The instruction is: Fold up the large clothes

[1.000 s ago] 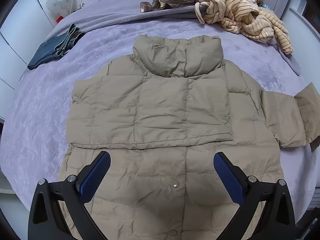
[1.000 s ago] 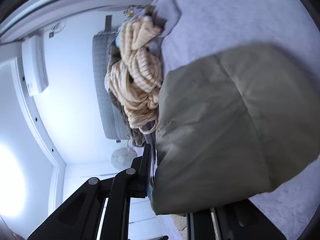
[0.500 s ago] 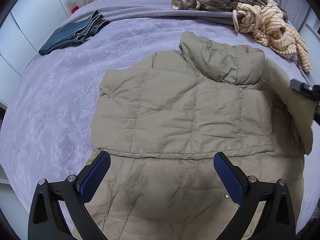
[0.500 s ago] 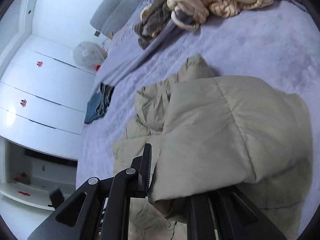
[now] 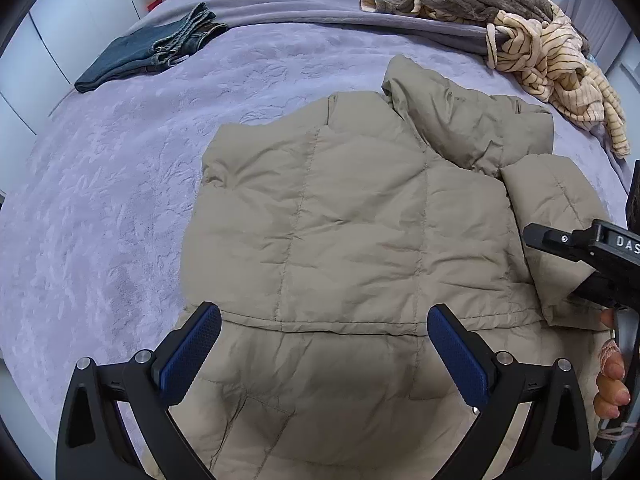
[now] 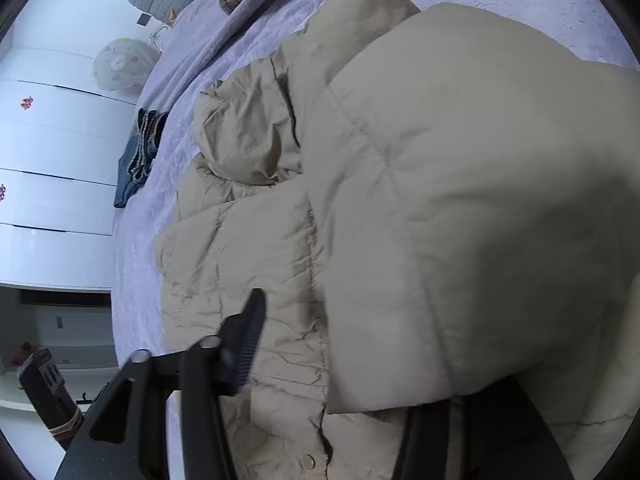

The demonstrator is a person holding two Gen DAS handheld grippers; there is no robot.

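Two views leave much of the right gripper (image 6: 348,392) unclear: in its own camera the sleeve (image 6: 460,208) drapes over one finger, hiding its pad, while the other finger stands well off to the side, so the jaws look parted around the sleeve's cuff end; whether they pinch the cloth I cannot tell. From the left wrist only the right gripper's black body shows at the frame edge, with the person's fingertips (image 5: 610,392) below it.

The left gripper (image 5: 320,354) hovers above the lower half of the jacket (image 5: 352,220), jaws wide open and holding nothing. The tan puffer jacket lies flat on the bed (image 5: 100,200), collar away from the camera, its right sleeve folded in over the body's right edge. Its hem is cut off below the frame.

Bare purple bedspread lies open to the jacket's left. Only the left view shows the striped sweater (image 5: 560,56) heaped near the collar; the folded jeans (image 5: 148,56) sit well apart at the far left, and the right view also shows them, beside white cabinet doors (image 6: 52,148).
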